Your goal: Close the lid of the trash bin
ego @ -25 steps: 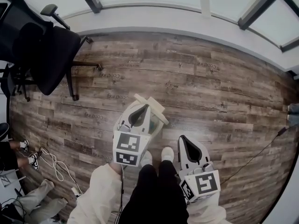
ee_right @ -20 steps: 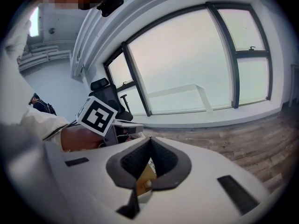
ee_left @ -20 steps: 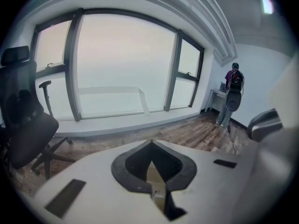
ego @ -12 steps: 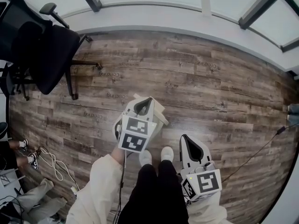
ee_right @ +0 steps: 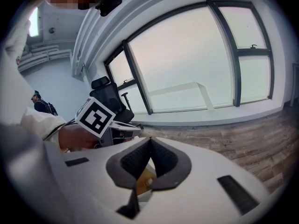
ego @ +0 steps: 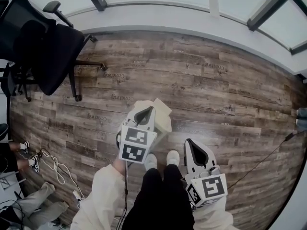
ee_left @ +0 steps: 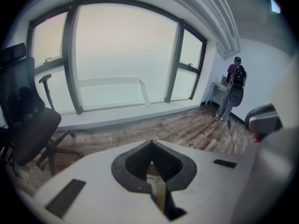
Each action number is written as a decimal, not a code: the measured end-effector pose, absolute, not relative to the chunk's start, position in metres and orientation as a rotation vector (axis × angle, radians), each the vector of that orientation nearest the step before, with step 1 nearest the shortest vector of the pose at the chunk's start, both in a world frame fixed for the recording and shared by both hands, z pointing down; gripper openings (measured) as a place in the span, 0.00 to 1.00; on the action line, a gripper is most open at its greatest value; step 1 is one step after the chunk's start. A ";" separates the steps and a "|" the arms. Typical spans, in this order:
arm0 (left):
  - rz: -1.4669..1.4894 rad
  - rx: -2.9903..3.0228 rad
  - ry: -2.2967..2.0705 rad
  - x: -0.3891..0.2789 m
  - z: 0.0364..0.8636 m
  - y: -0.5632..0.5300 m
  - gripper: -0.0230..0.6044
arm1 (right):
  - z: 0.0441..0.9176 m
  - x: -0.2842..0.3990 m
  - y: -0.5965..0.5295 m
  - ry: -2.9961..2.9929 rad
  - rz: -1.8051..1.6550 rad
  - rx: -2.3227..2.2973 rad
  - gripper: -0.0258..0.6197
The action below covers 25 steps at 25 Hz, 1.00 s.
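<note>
We find the left gripper (ego: 149,109) with its jaws pressed together on nothing, its tip over the trash bin (ego: 165,123) at the centre of the head view. The right gripper (ego: 187,143), likewise closed and empty, hangs at lower right, apart from the bin. We cannot tell whether the lid (ego: 162,108) is fully seated. We advise pressing flat with the closed tip near the lid's free edge, then checking the seam.
</note>
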<state>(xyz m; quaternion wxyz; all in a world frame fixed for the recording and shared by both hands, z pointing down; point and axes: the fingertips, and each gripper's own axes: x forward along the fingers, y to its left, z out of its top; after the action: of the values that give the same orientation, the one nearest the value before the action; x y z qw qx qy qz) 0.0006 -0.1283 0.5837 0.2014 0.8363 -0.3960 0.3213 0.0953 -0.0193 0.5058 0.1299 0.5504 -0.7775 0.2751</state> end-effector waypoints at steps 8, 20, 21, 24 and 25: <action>0.903 2.313 -1.148 -0.028 0.591 -0.105 0.05 | 0.506 0.083 -0.019 -2.267 0.795 1.578 0.08; 0.894 2.229 -1.160 -0.064 0.608 -0.082 0.05 | 0.513 0.059 -0.016 -2.275 0.803 1.539 0.08; 0.897 2.224 -1.159 -0.067 0.609 -0.080 0.05 | 0.513 0.057 -0.016 -2.276 0.806 1.538 0.08; 0.909 2.210 -1.149 -0.073 0.614 -0.074 0.05 | 0.514 0.053 -0.016 -2.274 0.819 1.534 0.08; 0.912 2.206 -1.144 -0.074 0.616 -0.072 0.05 | 0.514 0.051 -0.016 -2.273 0.821 1.532 0.08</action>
<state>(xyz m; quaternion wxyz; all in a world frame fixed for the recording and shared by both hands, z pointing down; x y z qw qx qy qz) -0.0740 -0.0718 0.6163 0.2450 0.8080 -0.4190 0.3340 0.0514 -0.0162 0.5140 0.1397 0.5300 -0.7867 0.2841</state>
